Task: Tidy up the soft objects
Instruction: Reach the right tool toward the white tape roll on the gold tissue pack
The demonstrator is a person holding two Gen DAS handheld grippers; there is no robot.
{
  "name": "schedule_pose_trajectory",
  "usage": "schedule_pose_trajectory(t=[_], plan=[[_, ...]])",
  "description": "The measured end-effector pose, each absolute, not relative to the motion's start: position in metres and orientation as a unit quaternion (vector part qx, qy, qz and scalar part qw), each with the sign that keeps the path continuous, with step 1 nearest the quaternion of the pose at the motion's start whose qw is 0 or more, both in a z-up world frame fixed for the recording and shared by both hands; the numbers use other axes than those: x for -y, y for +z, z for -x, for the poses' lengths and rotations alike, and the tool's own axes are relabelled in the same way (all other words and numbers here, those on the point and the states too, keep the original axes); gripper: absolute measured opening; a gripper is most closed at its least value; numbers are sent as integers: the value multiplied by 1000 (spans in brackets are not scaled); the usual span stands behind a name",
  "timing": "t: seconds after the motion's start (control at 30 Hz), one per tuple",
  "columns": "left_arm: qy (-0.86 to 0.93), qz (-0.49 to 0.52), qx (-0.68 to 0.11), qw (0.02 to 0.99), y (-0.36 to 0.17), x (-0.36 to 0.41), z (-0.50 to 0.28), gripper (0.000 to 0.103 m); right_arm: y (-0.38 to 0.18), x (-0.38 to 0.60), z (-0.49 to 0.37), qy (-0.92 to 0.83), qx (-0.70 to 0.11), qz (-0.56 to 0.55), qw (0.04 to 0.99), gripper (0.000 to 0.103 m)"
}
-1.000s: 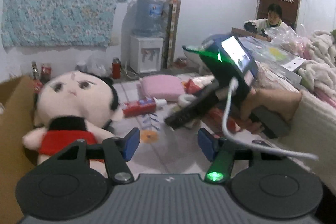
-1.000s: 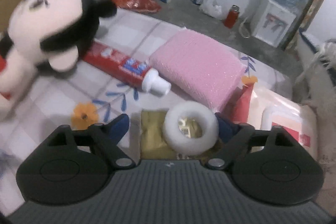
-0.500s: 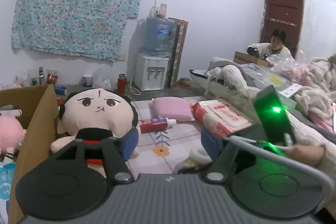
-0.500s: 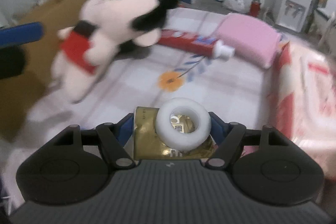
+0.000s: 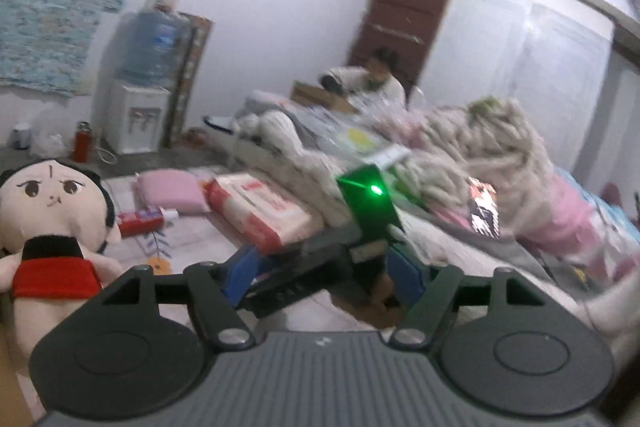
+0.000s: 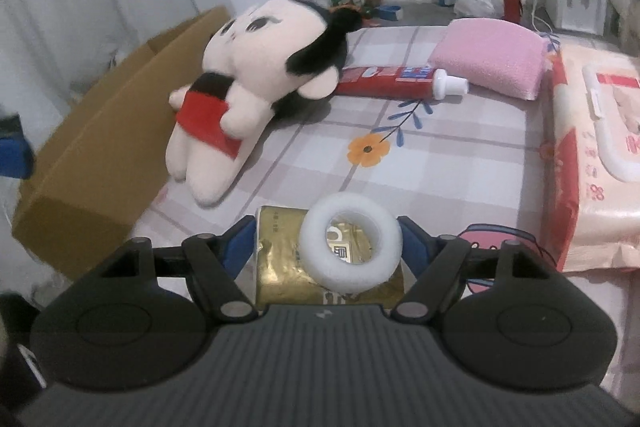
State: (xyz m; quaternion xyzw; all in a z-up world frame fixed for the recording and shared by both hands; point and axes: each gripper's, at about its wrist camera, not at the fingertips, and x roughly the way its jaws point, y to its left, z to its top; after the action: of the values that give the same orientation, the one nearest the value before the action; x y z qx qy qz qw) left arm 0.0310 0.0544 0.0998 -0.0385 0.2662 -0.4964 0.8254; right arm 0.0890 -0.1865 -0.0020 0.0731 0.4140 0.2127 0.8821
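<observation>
— Plush doll [image 6: 256, 67]: where is it lying?
— It is lying on its back on the checked sheet [image 6: 440, 167]. Its legs are pointing toward you and its side is leaning against the open cardboard box [image 6: 100, 147]. A red toothpaste tube [image 6: 384, 83] is lying just beside its head, and the tube's cap is nearly touching the pink cushion [image 6: 492, 59]. A wet-wipes pack [image 6: 592, 167] is sitting along the right edge of the sheet.
— What is my right gripper [image 6: 326, 235] doing?
— You are pinching a gold packet [image 6: 280, 255] with it. The blue pads are pressing on the packet from both sides, and a white ring [image 6: 348, 277] is resting on top of the packet.
— And my left gripper [image 5: 322, 267]?
— Its jaws have just been opening and are standing spread, gripping nothing. You are pointing it across the room, so your right-hand tool is showing beyond the fingers. The doll is appearing at the left edge of that view, which is blurring.
</observation>
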Motion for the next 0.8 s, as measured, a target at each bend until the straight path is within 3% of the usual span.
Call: schedule_pose_trajectory(t=[0.17,0.47,0.63,0.8], plan=[[-531,17,-259,806,99,-78,-5,79,-1,174,-83,238,-421,-55,873,84],[-464,102,-257,841,104,-106,-16,80,20,201,-70,222,-380,-88,894,85],[-320,-15,-288,903,87,-47,-27,76,29,224,-64,217,-361,-83,903,85],[-272,-186,-262,907,47,25,-28,74,39,247,-54,245,-339,-97,903,84]])
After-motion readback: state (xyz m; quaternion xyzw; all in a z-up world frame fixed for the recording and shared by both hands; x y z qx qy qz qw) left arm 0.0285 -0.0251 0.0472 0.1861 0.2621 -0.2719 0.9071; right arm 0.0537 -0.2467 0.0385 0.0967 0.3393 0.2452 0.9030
